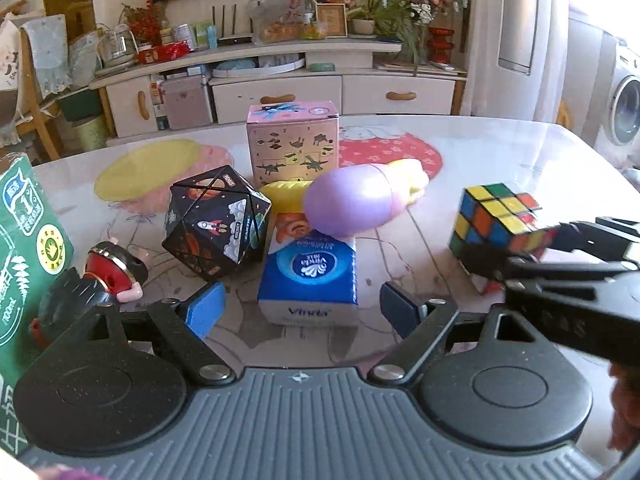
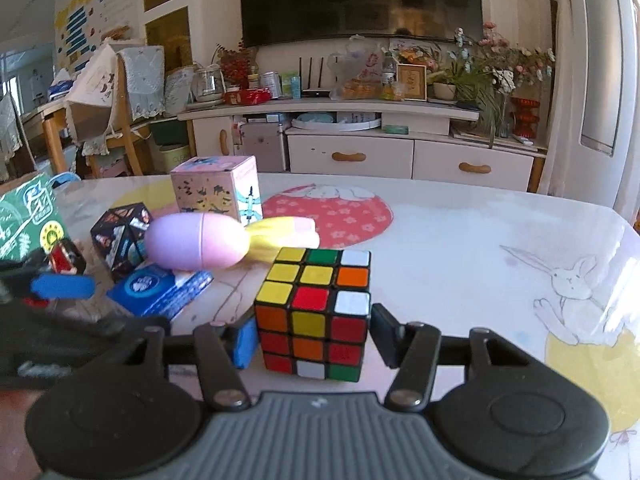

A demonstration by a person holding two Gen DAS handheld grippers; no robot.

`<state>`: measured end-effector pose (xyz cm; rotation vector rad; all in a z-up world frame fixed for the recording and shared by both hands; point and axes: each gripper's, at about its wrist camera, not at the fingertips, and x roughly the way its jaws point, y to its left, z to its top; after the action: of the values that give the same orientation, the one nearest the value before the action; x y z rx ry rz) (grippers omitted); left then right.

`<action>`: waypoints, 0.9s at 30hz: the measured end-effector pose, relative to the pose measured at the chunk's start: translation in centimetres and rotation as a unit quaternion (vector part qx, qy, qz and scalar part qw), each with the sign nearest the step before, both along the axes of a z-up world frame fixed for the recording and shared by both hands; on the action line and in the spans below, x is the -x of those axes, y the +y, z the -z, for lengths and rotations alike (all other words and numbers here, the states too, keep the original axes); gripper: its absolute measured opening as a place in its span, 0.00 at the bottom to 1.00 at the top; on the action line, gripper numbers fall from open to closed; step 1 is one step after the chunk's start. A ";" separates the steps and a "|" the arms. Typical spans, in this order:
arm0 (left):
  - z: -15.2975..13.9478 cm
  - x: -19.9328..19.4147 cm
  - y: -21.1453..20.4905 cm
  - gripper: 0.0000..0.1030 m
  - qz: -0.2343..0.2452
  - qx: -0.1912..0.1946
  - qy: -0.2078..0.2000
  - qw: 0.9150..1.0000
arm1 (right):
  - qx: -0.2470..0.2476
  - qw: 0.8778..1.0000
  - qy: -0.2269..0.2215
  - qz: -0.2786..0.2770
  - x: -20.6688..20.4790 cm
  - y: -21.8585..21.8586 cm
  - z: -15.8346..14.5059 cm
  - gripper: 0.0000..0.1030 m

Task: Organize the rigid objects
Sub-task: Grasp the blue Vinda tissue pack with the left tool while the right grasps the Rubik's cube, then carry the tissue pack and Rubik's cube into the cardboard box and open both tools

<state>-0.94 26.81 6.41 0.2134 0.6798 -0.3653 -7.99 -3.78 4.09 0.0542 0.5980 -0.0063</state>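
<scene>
My right gripper (image 2: pixel 314 338) is shut on a Rubik's cube (image 2: pixel 314 312) and holds it tilted just above the table; the cube also shows in the left wrist view (image 1: pixel 496 228). My left gripper (image 1: pixel 302 306) is open, its blue pads either side of a blue tissue pack (image 1: pixel 308 276). A purple egg-shaped toy (image 1: pixel 350 204) lies on that pack. A dark geometric puzzle cube (image 1: pixel 216 220) stands to the left, and a pink box (image 1: pixel 294 142) stands upright behind.
A green carton (image 1: pixel 24 248) stands at the left edge, with a red and black toy (image 1: pixel 114 270) beside it. A yellow piece (image 1: pixel 412 180) lies behind the egg. The table (image 2: pixel 460 248) has bare surface on the right. A TV cabinet stands beyond.
</scene>
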 end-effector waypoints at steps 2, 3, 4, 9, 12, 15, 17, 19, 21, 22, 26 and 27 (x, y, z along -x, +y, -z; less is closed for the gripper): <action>0.3 -0.5 -0.3 0.98 -0.003 -0.003 0.000 1.000 | 0.007 1.000 0.000 -0.004 0.0 0.2 0.1 0.55; 0.4 -0.7 -0.5 0.95 -0.003 -0.001 0.001 1.000 | 0.008 1.000 -0.001 -0.005 0.0 0.2 0.1 0.55; 0.5 -0.9 -0.7 0.93 -0.003 0.001 0.001 1.000 | 0.008 1.000 -0.001 -0.006 0.0 0.2 0.2 0.55; 0.6 -1.5 -1.5 0.72 -0.001 0.001 -0.001 1.000 | -0.002 1.000 0.003 -0.008 -0.1 0.1 0.3 0.61; 0.5 -1.6 -1.7 0.64 -0.007 0.006 0.006 1.000 | 0.004 1.000 -0.001 -0.004 -0.1 0.1 0.2 0.67; 0.5 -1.2 -1.8 0.62 -0.009 0.003 0.002 1.000 | 0.002 1.000 -0.005 0.002 -0.2 0.0 0.1 0.70; 0.5 -0.8 -1.7 0.62 -0.012 0.001 0.002 1.000 | 0.004 1.000 -0.008 0.005 -0.3 -0.1 0.1 0.70; 0.5 -0.6 -1.4 0.62 -0.018 0.002 0.005 1.000 | 0.008 1.000 -0.010 0.008 -0.4 -0.2 0.1 0.70; 0.4 -0.3 -1.0 0.61 -0.025 0.006 0.009 1.000 | 0.003 1.000 -0.008 0.007 -0.4 -0.3 0.2 0.65; 0.5 -0.1 -0.8 0.61 -0.028 0.007 0.011 1.000 | 0.000 1.000 -0.007 0.005 -0.5 -0.3 0.3 0.62; 0.4 0.7 -0.3 0.61 -0.034 0.004 0.012 0.999 | 0.009 1.000 -0.009 0.005 -0.4 0.1 0.4 0.53; 0.3 1.1 0.0 0.61 -0.036 0.004 0.013 0.999 | 0.012 1.000 -0.010 0.004 -0.4 0.1 0.4 0.53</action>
<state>-2.00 26.79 6.06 0.1773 0.7089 -0.3016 -7.62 -3.65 3.65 0.0344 0.5773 -0.0214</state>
